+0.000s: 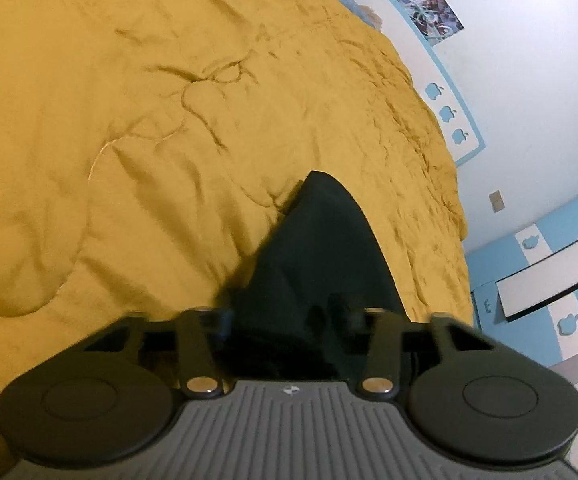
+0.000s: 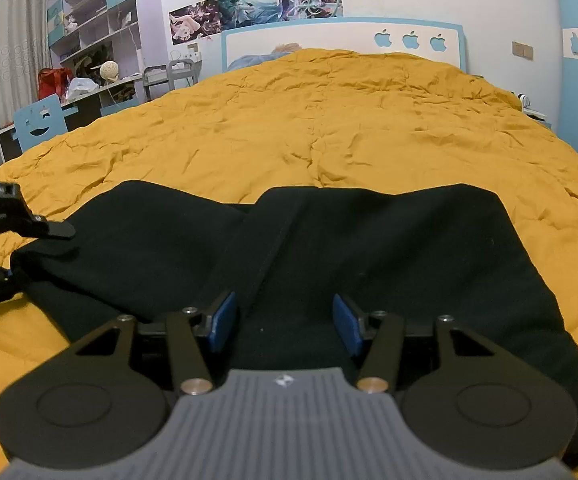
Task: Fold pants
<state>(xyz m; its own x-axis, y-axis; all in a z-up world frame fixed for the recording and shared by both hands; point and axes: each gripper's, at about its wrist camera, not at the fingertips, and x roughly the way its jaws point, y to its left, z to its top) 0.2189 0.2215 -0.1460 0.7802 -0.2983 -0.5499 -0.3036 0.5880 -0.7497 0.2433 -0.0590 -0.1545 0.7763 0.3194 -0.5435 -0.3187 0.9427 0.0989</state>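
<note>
- Black pants (image 2: 329, 248) lie across the lower half of the right wrist view, spread on a mustard-yellow quilt (image 2: 329, 120) that covers the bed; a flap of the cloth is already doubled over near the middle, with a seam running diagonally toward the lower centre.
- Right gripper (image 2: 285, 326) sits low at the near edge of the pants, its jaws spread wide with the blue pads (image 2: 223, 322) on either side of the cloth and nothing pinched between them.
- Left gripper (image 2: 59, 230) enters at the left edge of the right wrist view, right at the far-left end of the pants; from there I cannot tell whether it grips.
- In the left wrist view the dark cloth (image 1: 321, 248) rises from between the left gripper's fingers to a point in mid-frame, which suggests a hold, but the blur hides the pads, so I cannot tell for certain.
- Step in hand, as I judge it: taking hold of the pants for another fold.
- Next move calls for the right jaws to close on the near edge, then both ends to lift and travel together so the layers stay aligned.
</note>
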